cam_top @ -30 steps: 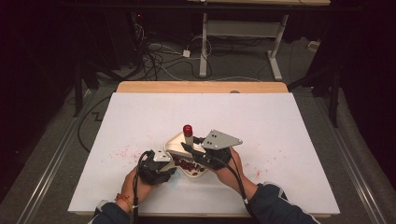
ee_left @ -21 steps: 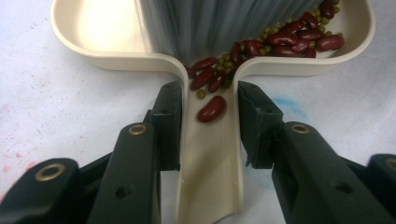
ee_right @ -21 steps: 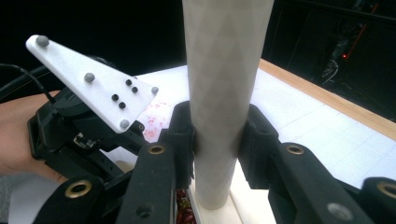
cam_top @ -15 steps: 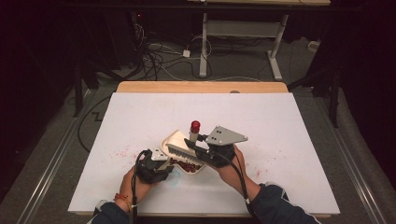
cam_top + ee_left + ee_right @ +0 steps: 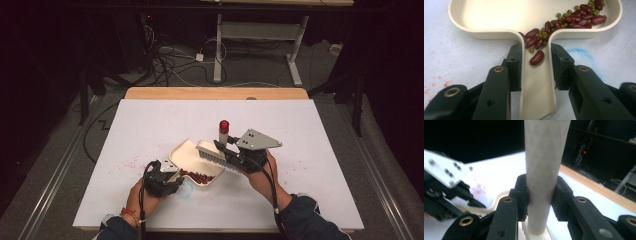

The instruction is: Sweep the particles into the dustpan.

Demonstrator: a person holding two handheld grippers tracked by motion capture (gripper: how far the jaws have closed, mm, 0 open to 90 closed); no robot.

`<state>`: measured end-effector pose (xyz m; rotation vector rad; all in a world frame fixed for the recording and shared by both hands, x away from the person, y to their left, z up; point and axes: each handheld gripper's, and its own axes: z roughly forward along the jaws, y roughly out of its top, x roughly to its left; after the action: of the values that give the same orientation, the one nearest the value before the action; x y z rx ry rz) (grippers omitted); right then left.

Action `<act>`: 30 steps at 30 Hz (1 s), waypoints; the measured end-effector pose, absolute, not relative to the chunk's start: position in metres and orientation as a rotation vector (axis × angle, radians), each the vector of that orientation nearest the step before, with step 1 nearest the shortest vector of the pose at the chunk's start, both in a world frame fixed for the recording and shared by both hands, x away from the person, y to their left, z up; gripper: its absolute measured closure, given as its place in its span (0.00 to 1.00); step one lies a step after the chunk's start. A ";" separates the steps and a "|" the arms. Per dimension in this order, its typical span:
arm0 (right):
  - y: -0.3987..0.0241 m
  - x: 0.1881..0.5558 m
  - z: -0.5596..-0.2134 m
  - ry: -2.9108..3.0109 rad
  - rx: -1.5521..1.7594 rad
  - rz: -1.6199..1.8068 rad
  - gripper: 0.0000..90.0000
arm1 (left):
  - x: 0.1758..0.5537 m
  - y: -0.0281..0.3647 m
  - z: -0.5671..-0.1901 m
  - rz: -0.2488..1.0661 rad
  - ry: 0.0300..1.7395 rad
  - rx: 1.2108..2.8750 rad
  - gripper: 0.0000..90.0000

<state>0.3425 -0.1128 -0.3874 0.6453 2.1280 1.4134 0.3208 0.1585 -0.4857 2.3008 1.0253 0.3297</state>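
A cream-coloured dustpan (image 5: 187,159) sits near the middle of the white table (image 5: 150,120), slightly toward the person's side, its broad end raised and tipped so the contents have slid down toward the handle. From the left gripper view the dustpan is a smooth, shallow tray with rounded corners and a low rim, narrowing into an open channel of a handle (image 5: 537,82). A heap of dark red kidney beans (image 5: 576,18) mixed with small green mung beans (image 5: 560,22) lies in the near corner, and a few have rolled into the neck of the handle. The left gripper (image 5: 162,177) has its two black jaws pressed against either side of that handle, gripping it. The right gripper (image 5: 231,150) is clamped round the pale, faintly patterned cylindrical handle (image 5: 544,170) of a small brush (image 5: 212,152), which stands upright and ends in a red cap (image 5: 224,124); the white bristle head rests at the dustpan's far rim. The tabletop carries faint reddish speckles (image 5: 127,162) left of the pan and a pale blue smudge (image 5: 187,190) just beside the left gripper.
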 end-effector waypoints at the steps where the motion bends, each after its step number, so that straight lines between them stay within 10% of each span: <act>1: -0.113 0.343 -0.387 2.128 0.645 1.413 0.78 | 0.321 0.158 -0.486 0.330 1.025 2.301 0.70; 30: -0.101 0.324 -0.384 2.160 0.588 1.486 0.78 | 0.327 0.170 -0.486 0.338 1.092 2.238 0.70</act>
<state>0.3245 -0.1009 -0.3835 0.5879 2.1596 1.4856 0.3274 0.1699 -0.4864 2.2381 1.0916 0.3384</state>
